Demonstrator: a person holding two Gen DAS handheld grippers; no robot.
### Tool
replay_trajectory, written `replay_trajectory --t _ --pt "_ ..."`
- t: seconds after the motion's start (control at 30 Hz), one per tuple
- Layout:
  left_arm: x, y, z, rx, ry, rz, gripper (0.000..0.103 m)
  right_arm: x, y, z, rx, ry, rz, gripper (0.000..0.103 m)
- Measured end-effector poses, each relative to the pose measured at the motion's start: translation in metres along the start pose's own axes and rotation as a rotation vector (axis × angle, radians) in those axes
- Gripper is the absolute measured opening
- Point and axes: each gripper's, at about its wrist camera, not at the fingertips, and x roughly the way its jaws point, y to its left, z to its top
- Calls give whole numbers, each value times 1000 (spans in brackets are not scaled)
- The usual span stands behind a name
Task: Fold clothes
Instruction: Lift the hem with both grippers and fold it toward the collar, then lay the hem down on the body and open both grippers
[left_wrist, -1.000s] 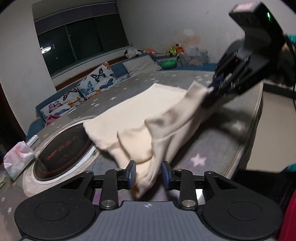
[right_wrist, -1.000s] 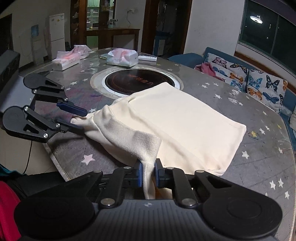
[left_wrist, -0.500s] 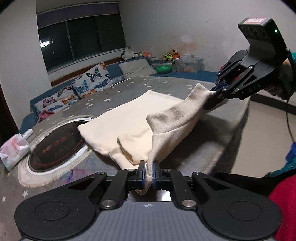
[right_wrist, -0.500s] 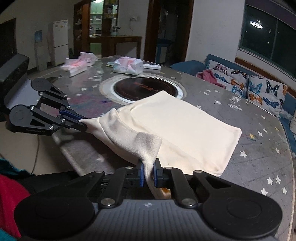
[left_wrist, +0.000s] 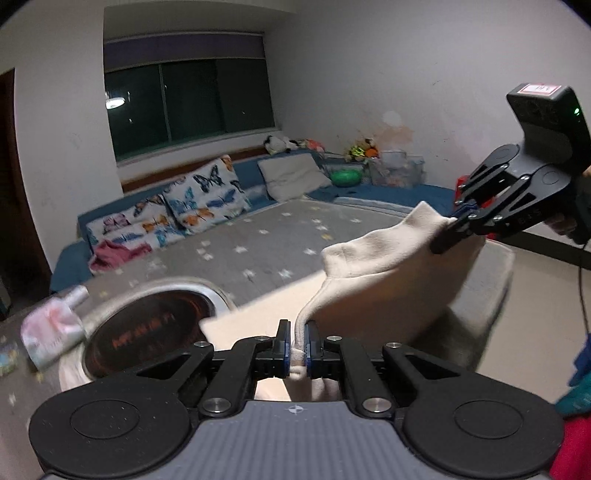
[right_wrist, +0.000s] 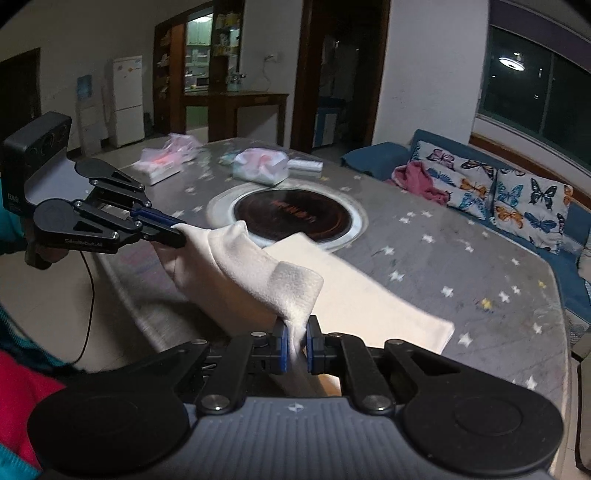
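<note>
A cream fleece garment (left_wrist: 388, 280) (right_wrist: 354, 291) lies on the grey star-patterned table, its near edge lifted off the surface. My left gripper (left_wrist: 297, 345) is shut on one corner of that edge; it also shows in the right wrist view (right_wrist: 177, 234) at the left. My right gripper (right_wrist: 295, 341) is shut on the other corner, and appears in the left wrist view (left_wrist: 445, 240) at the right. The cloth hangs stretched between the two grippers. The far part of the garment still rests flat on the table (right_wrist: 461, 251).
A round dark cooktop (right_wrist: 291, 214) (left_wrist: 147, 328) is set in the table beyond the garment. Tissue packs (right_wrist: 260, 166) (left_wrist: 51, 325) lie behind it. A blue sofa with butterfly cushions (right_wrist: 517, 199) and a pink cloth (right_wrist: 421, 181) runs along the far side.
My left gripper closed on the garment's corner. Both grippers then rose, lifting the near edge of the cloth off the table.
</note>
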Motion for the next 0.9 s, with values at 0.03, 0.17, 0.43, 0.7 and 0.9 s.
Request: replay_trajectory --t 0.03,0.17,0.43,0.7,0.9 --pt "9 5 6 4 -1 8 8 4 -8 5 5 -2 -6 8" --pt "49 24 23 12 13 33 8 26 -36 23 17 7 -31 8" --pt "145 58 24 -12 104 85 8 109 -93 41 91 93 -82 8" --pt "198 79 3 -116 188 143 13 184 -120 15 236 175 -172 15" --pt "191 86 9 -187 177 179 21 169 -135 12 354 108 -208 21"
